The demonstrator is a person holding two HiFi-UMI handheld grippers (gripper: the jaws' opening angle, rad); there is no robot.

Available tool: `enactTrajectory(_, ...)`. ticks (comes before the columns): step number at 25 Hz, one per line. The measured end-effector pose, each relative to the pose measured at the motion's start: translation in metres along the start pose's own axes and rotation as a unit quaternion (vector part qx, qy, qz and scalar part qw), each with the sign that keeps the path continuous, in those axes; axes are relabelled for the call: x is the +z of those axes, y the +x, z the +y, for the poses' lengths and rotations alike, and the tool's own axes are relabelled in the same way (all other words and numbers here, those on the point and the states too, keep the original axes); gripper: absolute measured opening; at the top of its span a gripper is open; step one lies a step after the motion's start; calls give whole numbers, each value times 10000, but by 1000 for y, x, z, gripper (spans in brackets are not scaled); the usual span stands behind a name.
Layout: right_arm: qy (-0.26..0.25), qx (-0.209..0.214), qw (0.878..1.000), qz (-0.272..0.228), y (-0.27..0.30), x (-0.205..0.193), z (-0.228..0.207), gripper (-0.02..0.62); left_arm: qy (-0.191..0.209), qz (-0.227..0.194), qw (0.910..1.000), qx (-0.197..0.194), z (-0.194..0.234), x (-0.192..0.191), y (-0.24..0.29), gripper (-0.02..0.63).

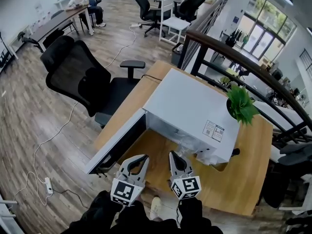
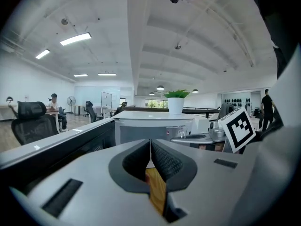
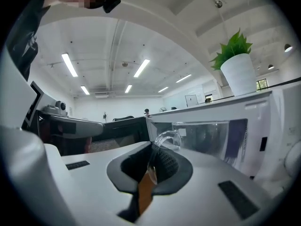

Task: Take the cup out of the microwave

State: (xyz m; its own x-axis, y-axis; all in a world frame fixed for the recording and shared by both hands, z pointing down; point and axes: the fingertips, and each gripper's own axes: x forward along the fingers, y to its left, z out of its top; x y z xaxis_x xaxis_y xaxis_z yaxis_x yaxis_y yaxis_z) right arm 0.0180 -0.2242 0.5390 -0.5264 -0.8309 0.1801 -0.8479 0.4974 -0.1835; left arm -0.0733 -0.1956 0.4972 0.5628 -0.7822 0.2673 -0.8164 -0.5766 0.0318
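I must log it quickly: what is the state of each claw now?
Left claw: closed, holding nothing.
Right claw: closed on the clear cup, at its handle.

Cup (image 3: 203, 138) base behind right claw (image 3: 151, 163)

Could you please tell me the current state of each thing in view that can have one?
Microwave door: open, swung wide.
Cup: upright, gripped by its handle, in front of the open microwave.
Right gripper: shut on the Cup's handle.
Left gripper: shut, nothing between its jaws.
Potted plant: upright on top of the microwave.
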Motion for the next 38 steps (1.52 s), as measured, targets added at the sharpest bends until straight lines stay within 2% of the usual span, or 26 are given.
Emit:
enactTrajectory(21, -458, -219, 9969, -595, -135, 62, 11, 17, 337, -489, 9982, 42, -89, 49, -57, 28)
enactTrajectory(38, -690, -562, 9928, -799, -255, 72, 1, 17, 538, -652, 9964, -102, -168, 59, -85, 28)
